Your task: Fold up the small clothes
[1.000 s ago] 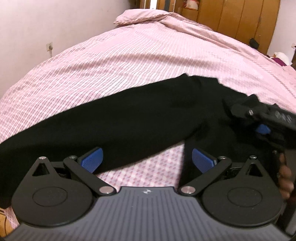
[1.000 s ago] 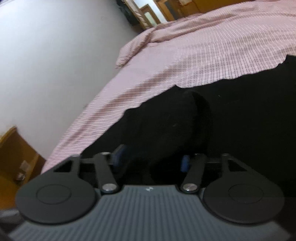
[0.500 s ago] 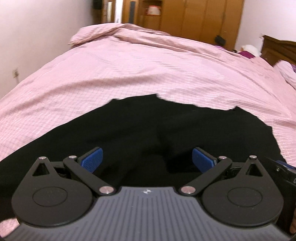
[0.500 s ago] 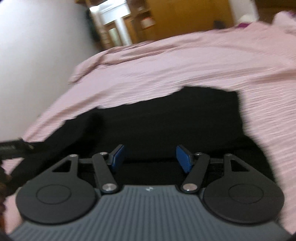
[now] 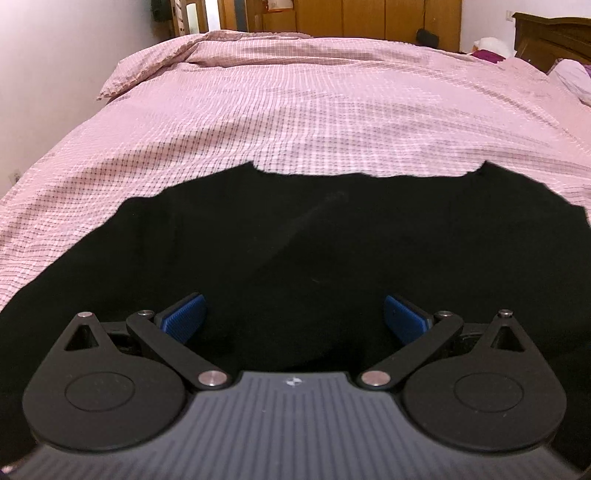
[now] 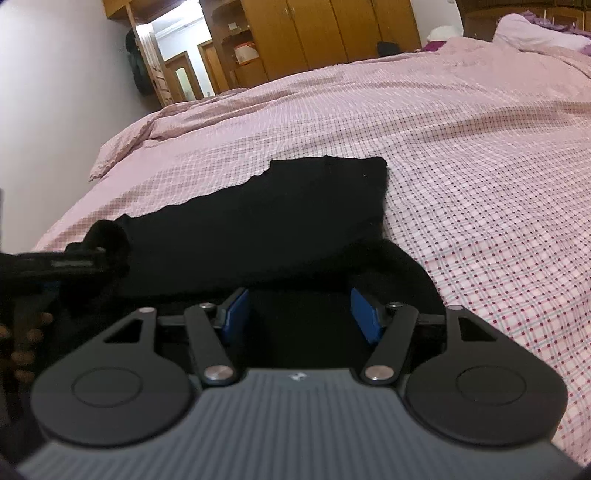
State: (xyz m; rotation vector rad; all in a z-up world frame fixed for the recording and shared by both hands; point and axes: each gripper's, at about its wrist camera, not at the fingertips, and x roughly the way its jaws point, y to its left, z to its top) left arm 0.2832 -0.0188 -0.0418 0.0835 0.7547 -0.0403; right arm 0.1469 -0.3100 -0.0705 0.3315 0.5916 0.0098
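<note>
A black garment (image 5: 332, 243) lies spread flat on the pink checked bed cover (image 5: 314, 110). It also shows in the right wrist view (image 6: 280, 221), with a fold of it rising near the right finger. My left gripper (image 5: 293, 317) is open just above the garment's near part, nothing between its blue pads (image 5: 183, 315). My right gripper (image 6: 299, 314) is open over the garment's near edge, with black cloth under it and its blue pads (image 6: 364, 314) apart. The left gripper's side (image 6: 62, 266) shows at the left of the right wrist view, held by a hand.
The bed cover (image 6: 461, 155) stretches far back and right. A white wall (image 5: 55, 74) runs along the left. Wooden wardrobes (image 6: 332, 33) and a doorway (image 6: 177, 70) stand at the back. A pillow (image 5: 572, 74) lies at the far right by a dark headboard (image 5: 550, 29).
Both grippers swung round to face along the bed. The right gripper, which had cloth bunched between its fingers, now stands open. The garment now lies flatter.
</note>
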